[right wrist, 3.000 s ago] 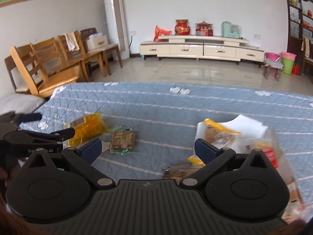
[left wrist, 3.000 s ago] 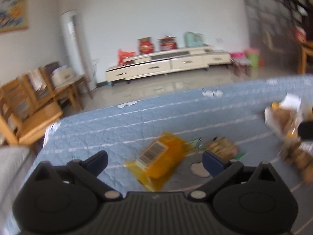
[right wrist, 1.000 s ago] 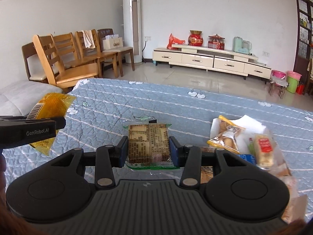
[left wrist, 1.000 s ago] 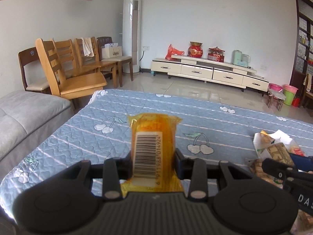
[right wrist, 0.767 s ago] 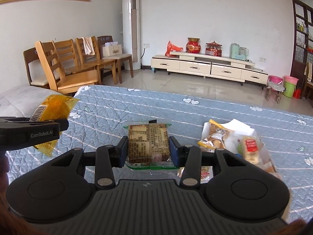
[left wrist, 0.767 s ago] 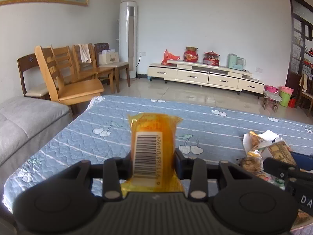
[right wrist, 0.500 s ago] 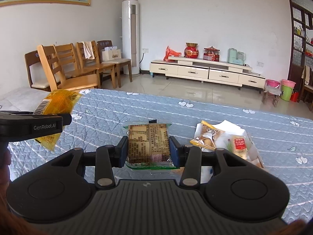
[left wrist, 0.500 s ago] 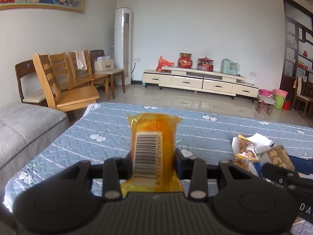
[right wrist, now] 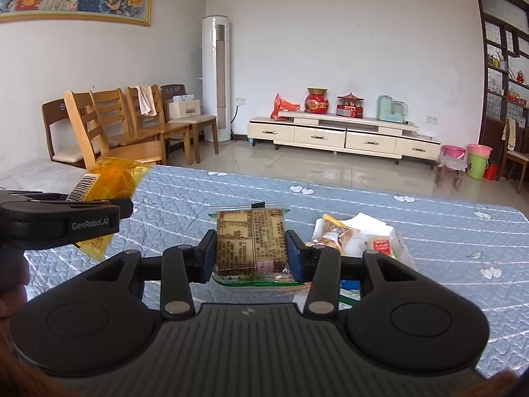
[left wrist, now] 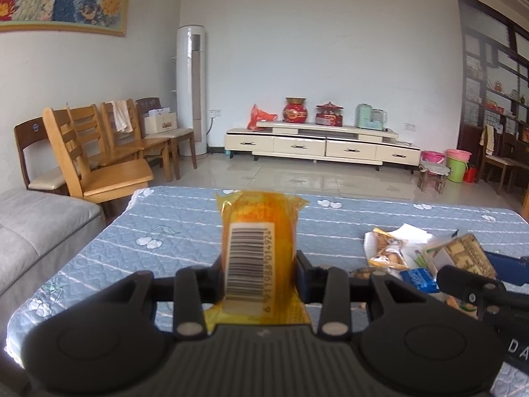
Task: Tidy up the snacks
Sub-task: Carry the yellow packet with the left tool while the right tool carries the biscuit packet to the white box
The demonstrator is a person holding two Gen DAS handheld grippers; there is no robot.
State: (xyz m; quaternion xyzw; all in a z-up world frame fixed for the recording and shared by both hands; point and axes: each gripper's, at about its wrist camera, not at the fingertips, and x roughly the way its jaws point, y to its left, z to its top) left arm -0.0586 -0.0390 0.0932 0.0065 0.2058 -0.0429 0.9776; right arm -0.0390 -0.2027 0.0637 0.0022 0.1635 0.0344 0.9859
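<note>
The yellow snack packet (left wrist: pixel 259 248) stands upright, clamped in the left claw (left wrist: pixel 259 273) above the blue quilted surface (left wrist: pixel 178 231). The brown biscuit pack (right wrist: pixel 250 243) is clamped in the right claw (right wrist: pixel 251 254). A pile of snacks (right wrist: pixel 357 235) lies just right.

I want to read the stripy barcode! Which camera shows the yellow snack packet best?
The left wrist view: the yellow snack packet stands right in the middle, clamped in the left gripper, barcode facing the camera. The right wrist view shows it off at the left edge, side-on and partly hidden behind that gripper.
</note>
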